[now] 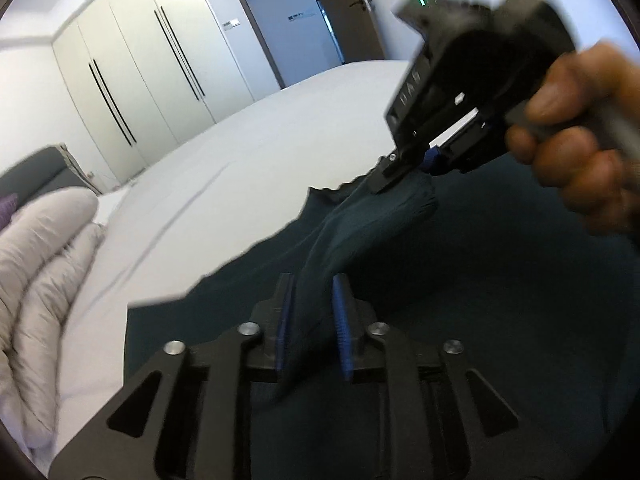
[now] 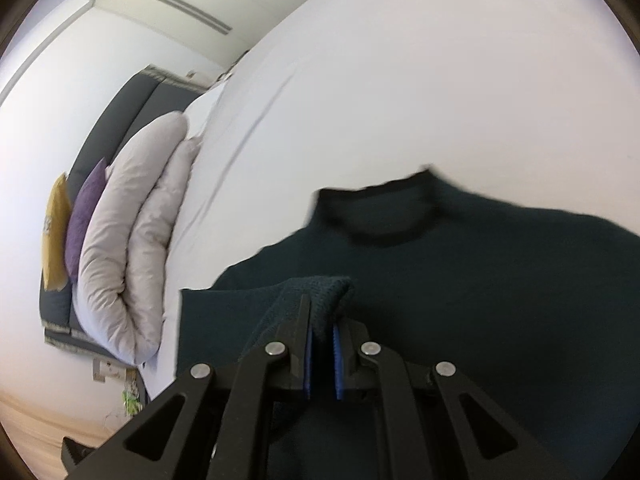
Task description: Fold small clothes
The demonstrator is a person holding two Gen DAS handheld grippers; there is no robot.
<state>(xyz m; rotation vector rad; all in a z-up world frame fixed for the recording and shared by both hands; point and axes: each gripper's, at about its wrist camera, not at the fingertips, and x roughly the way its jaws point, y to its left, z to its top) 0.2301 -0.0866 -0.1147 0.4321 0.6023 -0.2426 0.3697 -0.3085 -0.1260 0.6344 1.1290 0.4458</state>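
A dark teal sweater [image 1: 500, 300] [image 2: 460, 280] lies on the white bed [image 1: 240, 152] [image 2: 400, 80], its black-edged collar [image 2: 380, 236] pointing away from me. In the right wrist view my right gripper [image 2: 322, 320] is shut on a bunched sleeve cuff [image 2: 320, 286]. The left wrist view shows that same gripper [image 1: 394, 176], held by a hand [image 1: 580, 140], lifting the sleeve [image 1: 360, 232] off the sweater. The raised sleeve runs down between the jaws of my left gripper [image 1: 314, 312]. Those jaws stand apart, and the right blue pad [image 1: 342, 328] shows bare.
A folded grey duvet [image 1: 40, 260] [image 2: 132, 260] lies at the head of the bed, with a purple cushion [image 2: 84, 220] and a yellow cushion [image 2: 56, 232] against the dark headboard [image 2: 120, 120]. White wardrobes [image 1: 140, 60] and a doorway [image 1: 288, 20] stand beyond the bed.
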